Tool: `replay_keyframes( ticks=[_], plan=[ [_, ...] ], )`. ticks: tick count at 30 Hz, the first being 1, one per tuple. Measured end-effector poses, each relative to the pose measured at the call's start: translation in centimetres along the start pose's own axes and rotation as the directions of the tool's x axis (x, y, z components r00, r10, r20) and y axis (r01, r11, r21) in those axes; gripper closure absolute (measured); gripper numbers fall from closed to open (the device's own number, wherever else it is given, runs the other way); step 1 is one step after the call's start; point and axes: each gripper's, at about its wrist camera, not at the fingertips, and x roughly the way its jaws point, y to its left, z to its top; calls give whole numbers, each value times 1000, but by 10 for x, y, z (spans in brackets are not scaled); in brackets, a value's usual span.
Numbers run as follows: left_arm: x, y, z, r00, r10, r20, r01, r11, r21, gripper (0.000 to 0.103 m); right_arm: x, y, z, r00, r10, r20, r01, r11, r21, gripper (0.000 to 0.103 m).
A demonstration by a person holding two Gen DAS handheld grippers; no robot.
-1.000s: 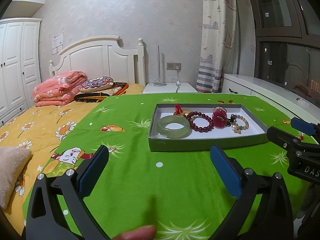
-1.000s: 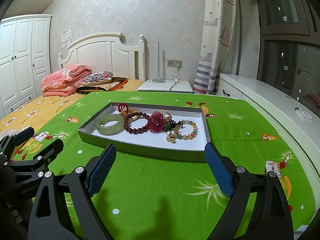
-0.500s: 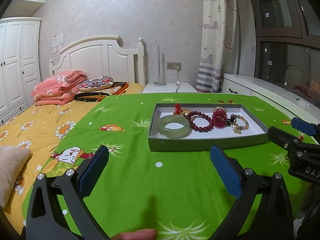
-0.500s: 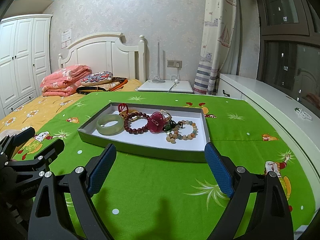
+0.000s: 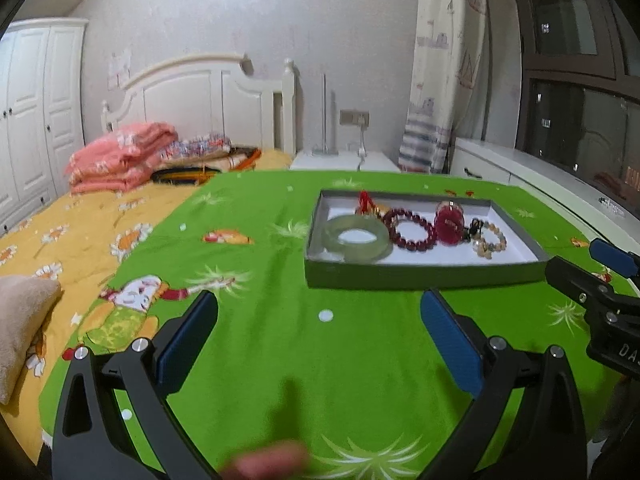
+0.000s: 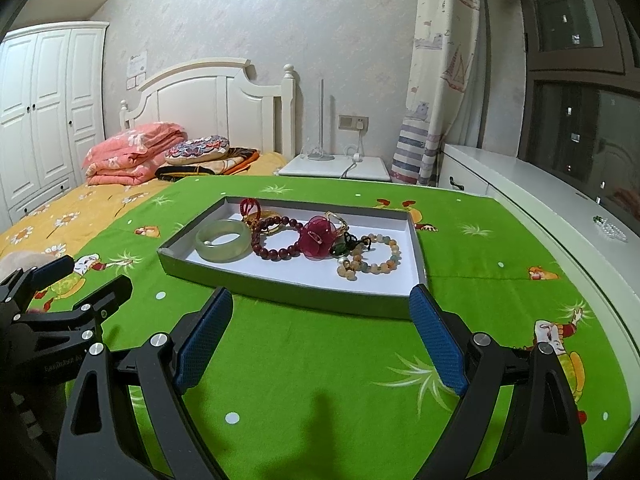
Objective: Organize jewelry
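In front of you the tray lies on the blanket on the bed. Inside it, from left to right, are the bangle, the bead bracelet, the flower hair clip and the mixed-bead bracelet. The nightstand stands behind.

A home bedroom. A bed with a white headboard fills most of the room, spread with a yellow flowered sheet and a green cartoon blanket. A folded pink quilt and pillows lie at its head. A white wardrobe stands against the left wall, a white nightstand beside the bed, under a wall socket. A sailboat-print curtain hangs by a dark window, above a white sill.
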Motion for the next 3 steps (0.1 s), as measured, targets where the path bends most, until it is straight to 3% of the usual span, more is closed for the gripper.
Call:
replay_keyframes(
  ticks=[3],
  plan=[
    [7, 5, 4, 999, 16, -41, -15, 1000, 22, 5, 5, -10, 4, 999, -5, -37, 4, 1000, -25, 19]
  ],
)
